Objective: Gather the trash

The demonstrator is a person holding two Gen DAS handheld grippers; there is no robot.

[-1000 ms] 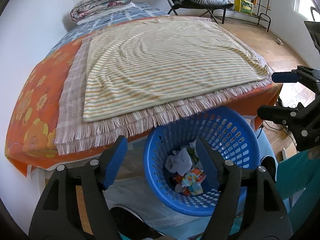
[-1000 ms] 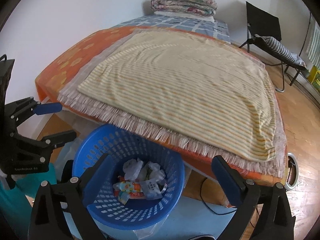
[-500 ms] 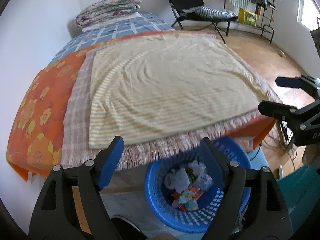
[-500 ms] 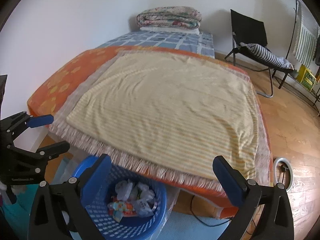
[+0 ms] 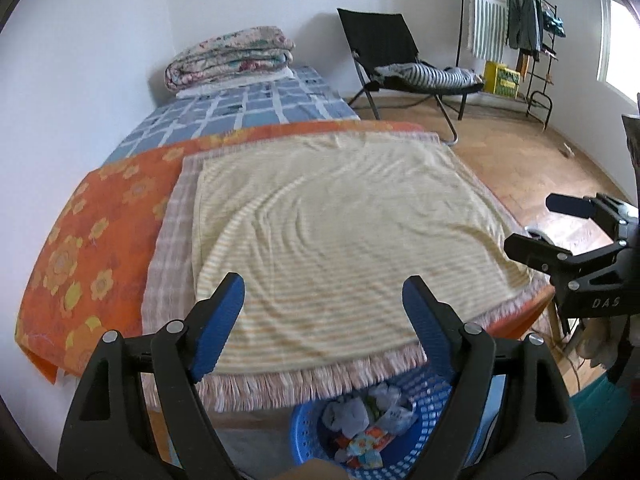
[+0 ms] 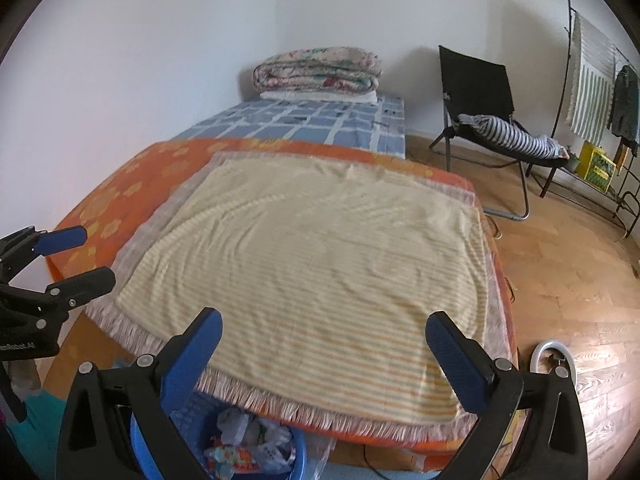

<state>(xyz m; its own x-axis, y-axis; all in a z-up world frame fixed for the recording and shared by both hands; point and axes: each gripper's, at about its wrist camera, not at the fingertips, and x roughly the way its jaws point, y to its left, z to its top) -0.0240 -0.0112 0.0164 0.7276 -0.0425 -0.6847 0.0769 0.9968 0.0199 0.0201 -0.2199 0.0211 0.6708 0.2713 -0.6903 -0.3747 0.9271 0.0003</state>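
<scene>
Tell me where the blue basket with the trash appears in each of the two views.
Left wrist: blue basket at bottom centre-right, below the blanket fringe.
Right wrist: blue basket at bottom left of centre, partly hidden by the gripper.
Shared landmark: folded quilt on the bed's far end.

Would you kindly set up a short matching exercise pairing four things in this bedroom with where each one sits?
Things:
1. blue basket
2. folded quilt
3. striped cushion
4. yellow striped blanket

Places:
A. on the black folding chair
B. spread flat over the near part of the bed
C. on the floor below the bed's near edge, with trash in it
D. at the far end of the bed, by the wall

Pairs: 1-C, 2-D, 3-A, 4-B
</scene>
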